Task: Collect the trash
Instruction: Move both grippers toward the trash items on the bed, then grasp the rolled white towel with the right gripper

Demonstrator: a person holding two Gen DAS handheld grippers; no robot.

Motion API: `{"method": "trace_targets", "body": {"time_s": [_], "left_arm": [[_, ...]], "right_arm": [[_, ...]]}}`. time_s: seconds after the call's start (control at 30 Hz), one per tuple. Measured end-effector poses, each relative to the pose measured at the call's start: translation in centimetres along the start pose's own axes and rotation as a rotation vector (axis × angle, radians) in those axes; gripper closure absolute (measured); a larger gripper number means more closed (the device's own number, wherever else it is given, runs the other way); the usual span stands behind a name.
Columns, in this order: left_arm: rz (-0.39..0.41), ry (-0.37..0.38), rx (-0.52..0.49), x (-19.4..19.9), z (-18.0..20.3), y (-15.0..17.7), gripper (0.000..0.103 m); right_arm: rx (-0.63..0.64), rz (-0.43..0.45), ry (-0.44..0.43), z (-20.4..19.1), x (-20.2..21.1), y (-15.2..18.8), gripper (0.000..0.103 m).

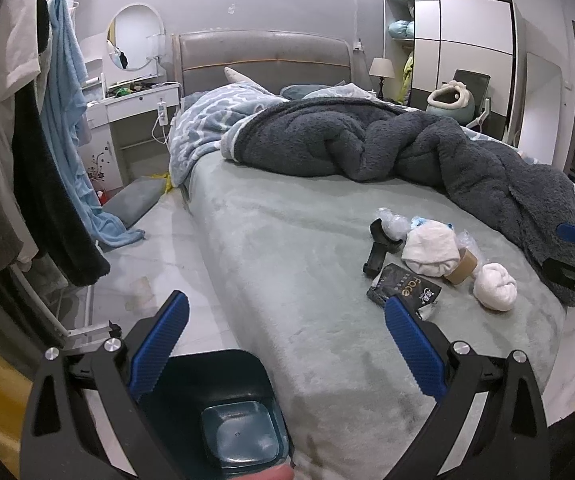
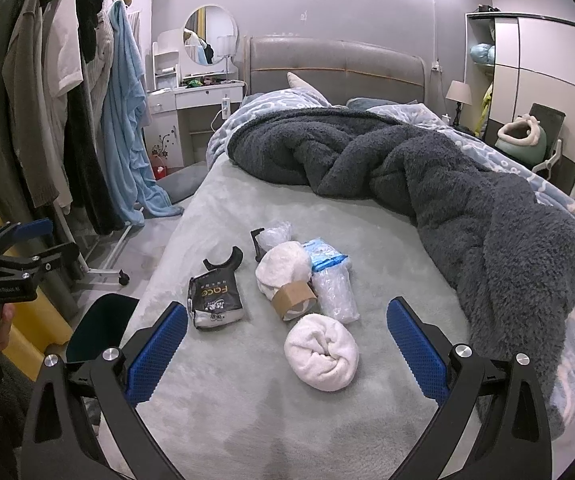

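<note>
On the bed (image 2: 223,400), a rumpled dark fleece blanket (image 2: 467,200) crowds the far side, with a clothes rack (image 2: 47,100) left of the bed. Near the foot lies the trash: a black "Face" packet (image 2: 215,300), crumpled clear plastic (image 2: 333,292), a cardboard tape roll (image 2: 293,300) and two white cloth bundles (image 2: 321,354). Both hand-held grippers are spread wide, grasping nothing: the right hand-held gripper (image 2: 287,344) hovers just short of the nearest bundle; the left hand-held gripper (image 1: 287,340) hangs over a dark bin (image 1: 227,412) beside the bed, the packet touching its right fingertip in view.
</note>
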State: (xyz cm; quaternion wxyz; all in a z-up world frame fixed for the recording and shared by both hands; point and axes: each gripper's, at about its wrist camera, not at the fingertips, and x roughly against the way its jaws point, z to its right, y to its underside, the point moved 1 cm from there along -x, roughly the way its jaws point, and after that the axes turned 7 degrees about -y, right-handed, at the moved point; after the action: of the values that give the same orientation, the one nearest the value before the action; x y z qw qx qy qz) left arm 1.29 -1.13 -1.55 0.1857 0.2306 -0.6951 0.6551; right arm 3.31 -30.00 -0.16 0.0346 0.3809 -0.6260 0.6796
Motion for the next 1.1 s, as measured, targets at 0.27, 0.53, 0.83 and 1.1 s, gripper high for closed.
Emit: {"method": "trace_targets", "body": {"time_s": [0.27, 0.53, 0.83, 1.1], "left_arm": [[-0.023, 0.055, 0.021, -1.0, 0.7, -0.2, 0.003], [-0.014, 0.06, -0.041, -1.7, 2.9, -0.1, 0.004], [0.001, 0.107, -0.074, -2.6, 4.4, -0.5, 0.004], [-0.018, 0.226, -0.115, -3.9, 6.4, -0.6, 0.006]], "right_arm": [[-0.023, -0.039, -0.027, 0.7, -1.5, 0.7, 0.003], [-0.05, -0.072, -0.038, 1.5, -2.9, 1.2, 0.003], [-0.116, -0.14, -0.049, 3.6, -5.1, 2.7, 0.017], [-0.129, -0.189, -0.051, 5.0, -6.6, 3.9, 0.018]]}}
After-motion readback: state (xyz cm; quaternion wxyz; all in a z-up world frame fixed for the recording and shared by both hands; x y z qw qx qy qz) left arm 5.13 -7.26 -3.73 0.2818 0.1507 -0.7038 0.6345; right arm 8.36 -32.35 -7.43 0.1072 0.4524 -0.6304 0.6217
